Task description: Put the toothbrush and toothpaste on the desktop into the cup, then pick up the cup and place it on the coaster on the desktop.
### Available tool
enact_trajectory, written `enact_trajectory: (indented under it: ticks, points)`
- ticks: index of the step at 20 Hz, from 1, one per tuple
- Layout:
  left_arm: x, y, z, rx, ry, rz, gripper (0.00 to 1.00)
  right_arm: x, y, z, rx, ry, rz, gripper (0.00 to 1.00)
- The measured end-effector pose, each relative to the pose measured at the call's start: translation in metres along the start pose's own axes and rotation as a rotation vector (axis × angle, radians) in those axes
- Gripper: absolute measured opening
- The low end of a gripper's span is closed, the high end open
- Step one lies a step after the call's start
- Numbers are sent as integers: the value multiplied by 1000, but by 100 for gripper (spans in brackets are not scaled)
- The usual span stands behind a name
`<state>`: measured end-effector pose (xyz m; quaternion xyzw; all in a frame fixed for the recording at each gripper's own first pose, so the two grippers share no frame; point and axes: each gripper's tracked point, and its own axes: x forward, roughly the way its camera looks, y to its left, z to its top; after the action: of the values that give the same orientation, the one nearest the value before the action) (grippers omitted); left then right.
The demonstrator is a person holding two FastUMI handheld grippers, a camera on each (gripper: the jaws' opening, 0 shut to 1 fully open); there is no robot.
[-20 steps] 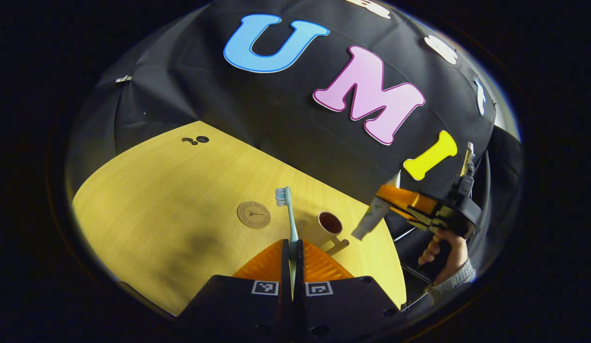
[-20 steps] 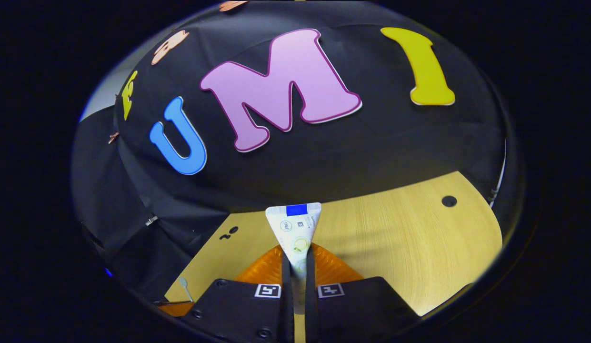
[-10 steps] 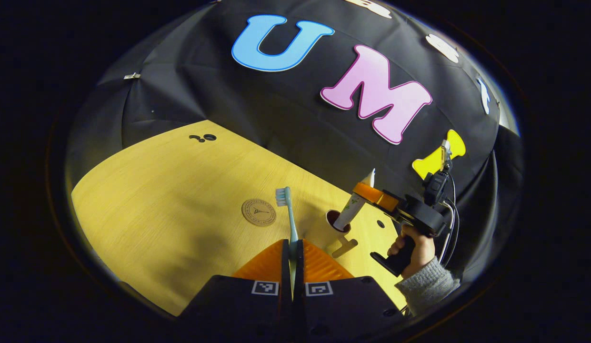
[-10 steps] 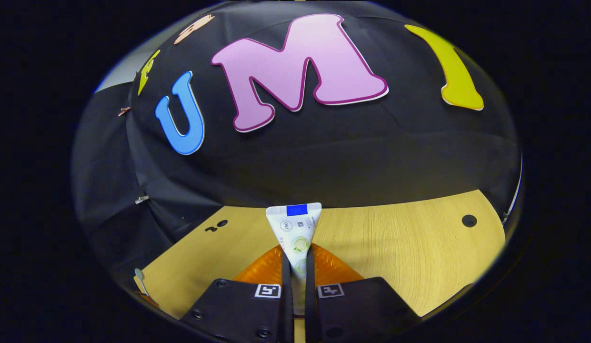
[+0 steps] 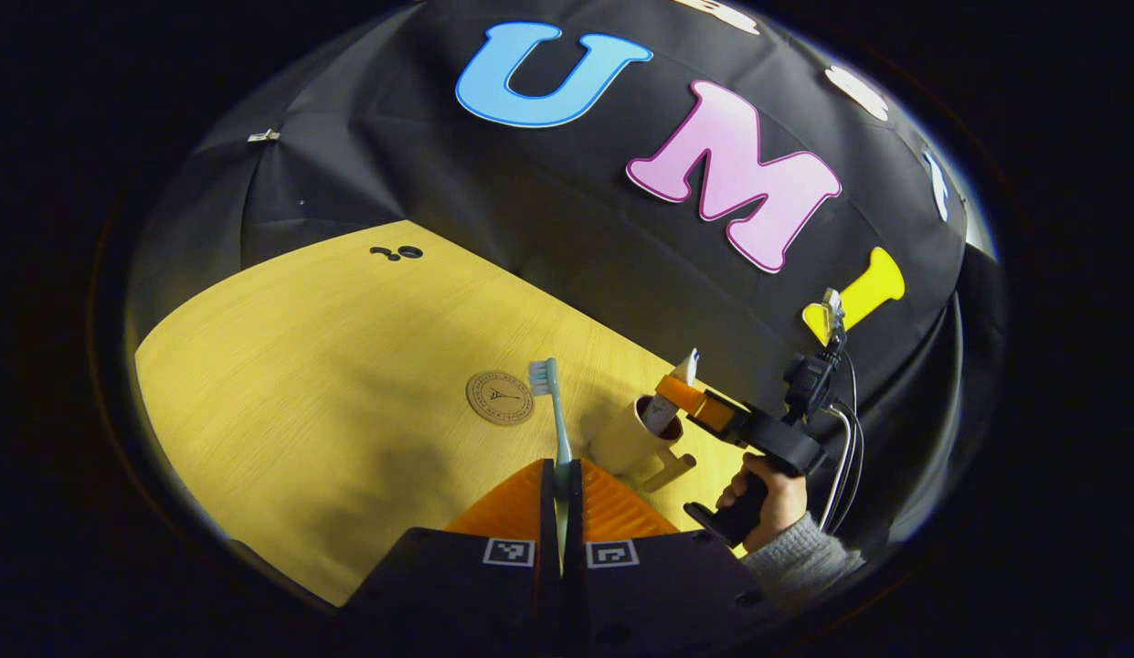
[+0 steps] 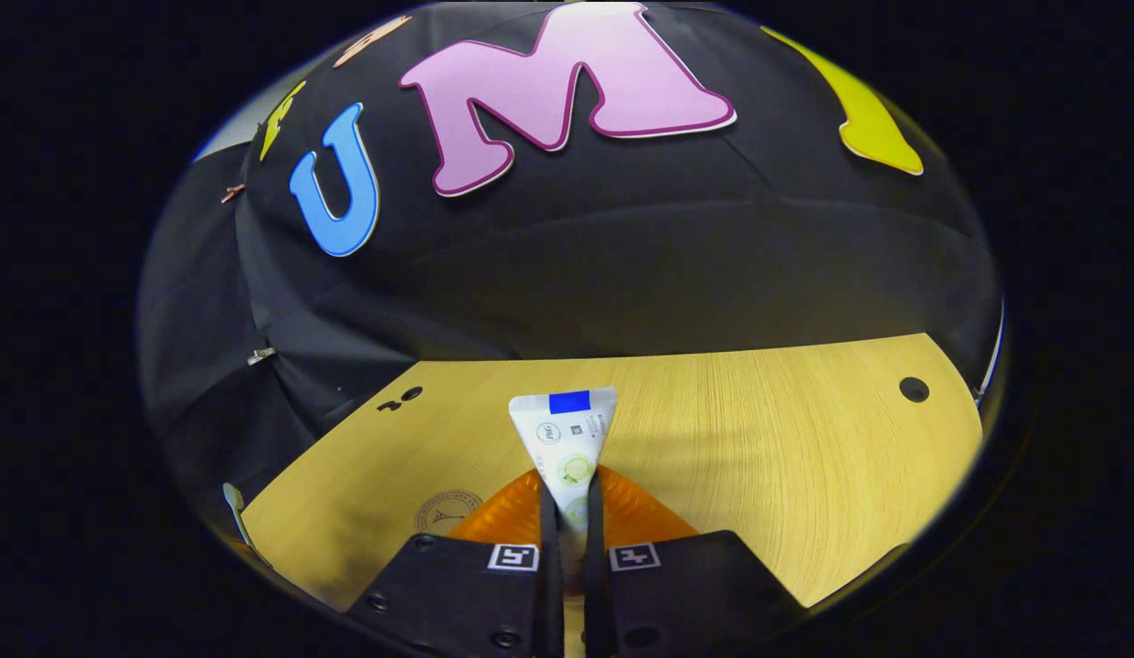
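the toothpaste is clamped between the jaws of the right gripper, its long axis steeply upright, its lower end already sunk in the mouth of the cup; the flat crimped end is seen pointing up in the right gripper view. the toothbrush is pinched in the left gripper, bristles forward, the cup lying just right of its head. the coaster is seen just left of the brush on the desktop. release of the tube is judged next.

The yellow wooden desk is viewed obliquely from above by the left gripper view. The desk is seen lower and nearer in the right gripper view. The round brown coaster is shared.
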<state>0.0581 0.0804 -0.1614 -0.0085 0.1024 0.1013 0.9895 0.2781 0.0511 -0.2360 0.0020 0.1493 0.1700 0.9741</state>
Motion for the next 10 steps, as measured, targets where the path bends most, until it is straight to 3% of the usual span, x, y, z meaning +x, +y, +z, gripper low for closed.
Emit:
enact_trajectory:
  ticks: [6, 7, 8, 9, 10]
  points:
    - [16, -25, 27, -23, -59, -50, 6, -6, 0, -8, -25, -4, -7, 24]
    - [20, -32, 33, -24, -73, -63, 7, -7, 3, -9, -12, -2, 14, 36]
    - [25, -41, 39, -27, -87, -77, 6, -9, 5, -9, 2, 0, 25, 36]
    - [28, -49, 46, -30, -105, -92, 6, -11, 2, -6, 10, -1, 21, 60]
    - [33, -56, 53, -31, -125, -108, 6, -13, -3, -4, 15, -11, 5, 63]
